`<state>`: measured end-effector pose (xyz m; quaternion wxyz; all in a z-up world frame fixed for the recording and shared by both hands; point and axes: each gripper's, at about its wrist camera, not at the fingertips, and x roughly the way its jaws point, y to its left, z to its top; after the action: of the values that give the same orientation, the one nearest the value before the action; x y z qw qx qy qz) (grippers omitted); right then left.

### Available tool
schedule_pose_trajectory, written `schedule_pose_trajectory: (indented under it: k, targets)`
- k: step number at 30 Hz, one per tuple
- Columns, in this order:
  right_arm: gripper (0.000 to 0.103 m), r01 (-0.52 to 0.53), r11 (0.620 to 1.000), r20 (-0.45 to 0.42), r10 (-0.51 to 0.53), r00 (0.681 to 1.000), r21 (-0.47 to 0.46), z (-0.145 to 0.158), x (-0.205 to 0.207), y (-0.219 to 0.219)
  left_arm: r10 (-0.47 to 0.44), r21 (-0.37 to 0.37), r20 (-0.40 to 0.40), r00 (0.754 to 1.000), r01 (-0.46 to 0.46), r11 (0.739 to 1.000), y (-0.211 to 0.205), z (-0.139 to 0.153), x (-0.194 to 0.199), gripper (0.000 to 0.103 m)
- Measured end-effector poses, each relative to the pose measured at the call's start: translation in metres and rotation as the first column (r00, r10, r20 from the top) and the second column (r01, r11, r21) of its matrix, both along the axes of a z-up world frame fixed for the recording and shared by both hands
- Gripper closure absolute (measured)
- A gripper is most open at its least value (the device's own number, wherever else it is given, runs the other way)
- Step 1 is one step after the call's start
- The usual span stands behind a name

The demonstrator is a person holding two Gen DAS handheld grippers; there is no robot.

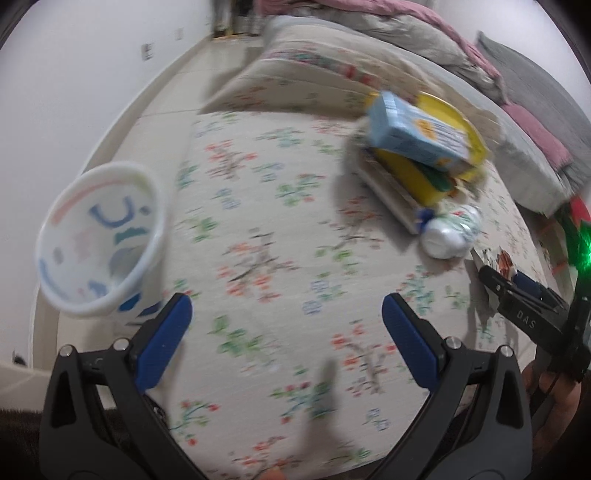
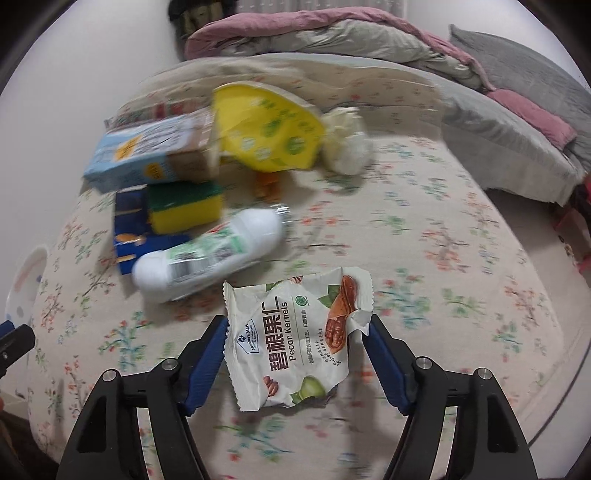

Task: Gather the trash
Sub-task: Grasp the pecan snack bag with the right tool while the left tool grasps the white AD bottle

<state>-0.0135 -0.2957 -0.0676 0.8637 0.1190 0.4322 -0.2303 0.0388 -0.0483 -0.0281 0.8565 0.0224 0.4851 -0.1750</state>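
Right gripper (image 2: 297, 328) over the floral bed cover (image 2: 424, 240), jaws partly apart with a pecan kernels packet (image 2: 295, 339) between them. Left blue pad touching the packet's left edge, right pad at its torn right edge; firm grip or mere contact hard to judge, so counted as not yet clamped.

Just beyond the packet, at 11 o'clock, a white bottle (image 2: 207, 254) on its side. Past that, at 10 to 11 o'clock, a yellow-and-green sponge (image 2: 184, 206) beside a dark blue pack (image 2: 127, 225), with a pale blue carton (image 2: 147, 155) above them. At 12 o'clock, a yellow lid-like piece (image 2: 266, 129), with a crumpled whitish wad (image 2: 347, 147) just beside it at 1 o'clock.

Left gripper (image 1: 288, 328) with jaws wide apart, nothing between them, only bed cover below. At 9 to 10 o'clock in the left wrist view, a white printed bucket (image 1: 99, 240) at the bed's edge, open mouth toward the camera. Same heap of items at 1 o'clock, blurred. Pink and grey bedding (image 2: 332, 33) at the far end.
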Motion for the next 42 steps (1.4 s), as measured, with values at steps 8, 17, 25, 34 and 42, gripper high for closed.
schedule_pose_trajectory:
  k: [8, 17, 25, 34, 42]
  targets:
    - [0.028, 0.114, 0.992, 0.046, -0.116, 0.992, 0.046, 0.012, -0.027, -0.042, -0.255, 0.051, 0.045, 0.966, 0.253, 0.966, -0.077, 0.016, 0.006, 0.007]
    - [0.028, 0.171, 0.981, 0.072, -0.178, 0.981, 0.093, 0.014, -0.048, -0.062, -0.487, 0.062, -0.017, 0.873, 0.488, 0.871, -0.146, 0.006, 0.022, 0.031]
    - [0.028, 0.207, 0.968, 0.102, -0.222, 0.97, 0.143, 0.014, -0.052, -0.076, -0.564, 0.119, -0.087, 0.821, 0.57, 0.813, -0.185, -0.016, 0.032, 0.037]
    - [0.028, 0.217, 0.961, 0.099, -0.236, 0.967, 0.173, 0.01, -0.054, -0.079, -0.585, 0.153, -0.082, 0.807, 0.591, 0.792, -0.202, -0.024, 0.027, 0.046]
    - [0.028, 0.216, 0.961, 0.097, -0.235, 0.967, 0.171, 0.01, -0.052, -0.079, -0.586, 0.146, -0.063, 0.808, 0.588, 0.796, -0.191, -0.022, 0.022, 0.054]
